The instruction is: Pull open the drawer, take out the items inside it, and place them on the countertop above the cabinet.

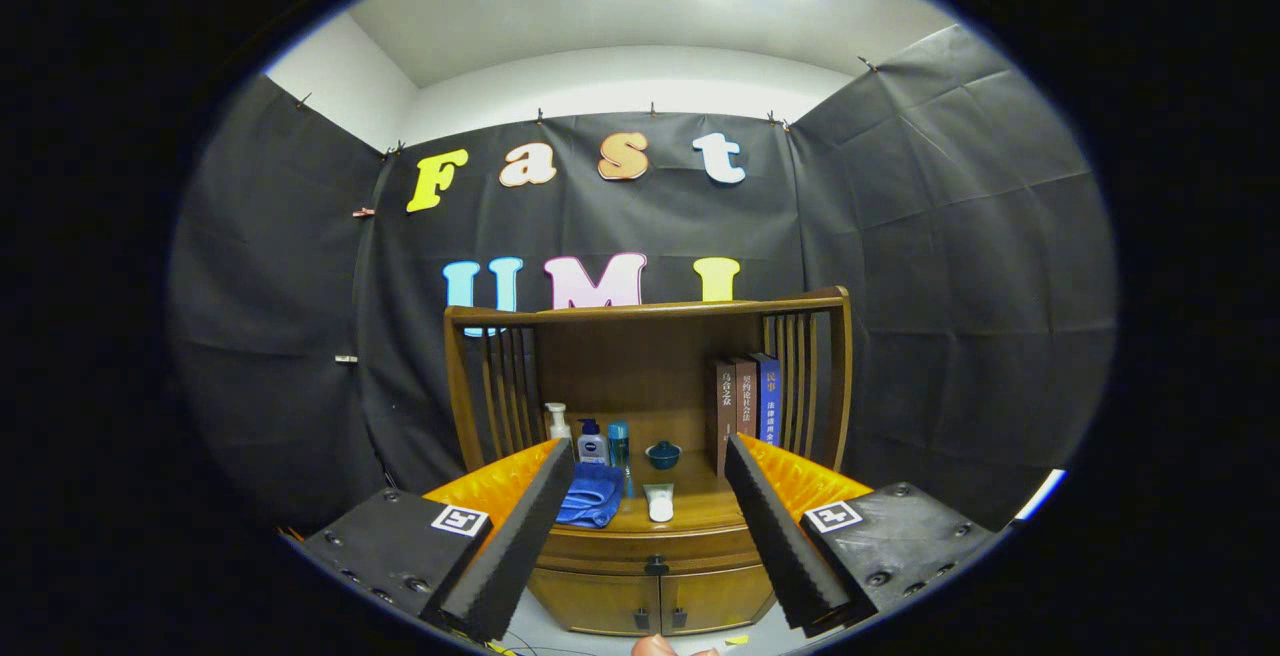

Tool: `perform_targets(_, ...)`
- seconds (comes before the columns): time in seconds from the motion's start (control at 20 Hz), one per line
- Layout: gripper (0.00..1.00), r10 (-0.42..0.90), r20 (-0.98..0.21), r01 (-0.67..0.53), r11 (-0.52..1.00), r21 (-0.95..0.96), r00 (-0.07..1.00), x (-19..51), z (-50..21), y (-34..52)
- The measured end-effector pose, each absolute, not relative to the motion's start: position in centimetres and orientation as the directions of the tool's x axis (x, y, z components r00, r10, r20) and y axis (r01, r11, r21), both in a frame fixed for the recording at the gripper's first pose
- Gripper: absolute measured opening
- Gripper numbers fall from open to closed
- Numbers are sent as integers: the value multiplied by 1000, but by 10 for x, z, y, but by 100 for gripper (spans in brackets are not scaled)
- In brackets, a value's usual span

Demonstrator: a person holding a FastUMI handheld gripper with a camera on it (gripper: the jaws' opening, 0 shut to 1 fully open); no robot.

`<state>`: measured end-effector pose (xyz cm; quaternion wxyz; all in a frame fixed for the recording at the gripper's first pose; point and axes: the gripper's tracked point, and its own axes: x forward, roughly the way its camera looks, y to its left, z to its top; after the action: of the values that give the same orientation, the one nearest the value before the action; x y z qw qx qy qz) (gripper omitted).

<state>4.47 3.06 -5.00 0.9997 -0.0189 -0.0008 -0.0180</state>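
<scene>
A wooden cabinet [650,576] stands ahead of my gripper [650,451], whose fingers are spread wide with nothing between them. The cabinet's drawer [650,548] sits shut under the countertop [700,511], with a small dark knob [655,566] at its middle. On the countertop lie a folded blue cloth [592,496] and a white tube [659,503]. Behind them stand a white pump bottle [557,422], a white and blue bottle [592,442], a slim teal bottle [619,444] and a small teal bowl [663,454]. The gripper is well back from the cabinet.
Three books [745,406] stand upright at the right of the countertop, against a slatted wooden back frame [650,311]. Two lower cabinet doors [655,604] with dark knobs sit under the drawer. A fingertip of a person [655,647] shows below the fingers.
</scene>
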Motion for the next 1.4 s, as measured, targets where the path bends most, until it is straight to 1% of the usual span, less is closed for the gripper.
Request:
perform_targets(0.2,99,12,-24,-13,999,-34,1000,39,-70,40)
perform_targets(0.5,99,8,-23,-9,999,-37,1000,40,-76,36)
perform_targets(0.65,99,0,2,0,1000,-17,1000,42,-73,35)
perform_targets(1.4,99,15,0,-15,999,-31,1000,39,-73,44)
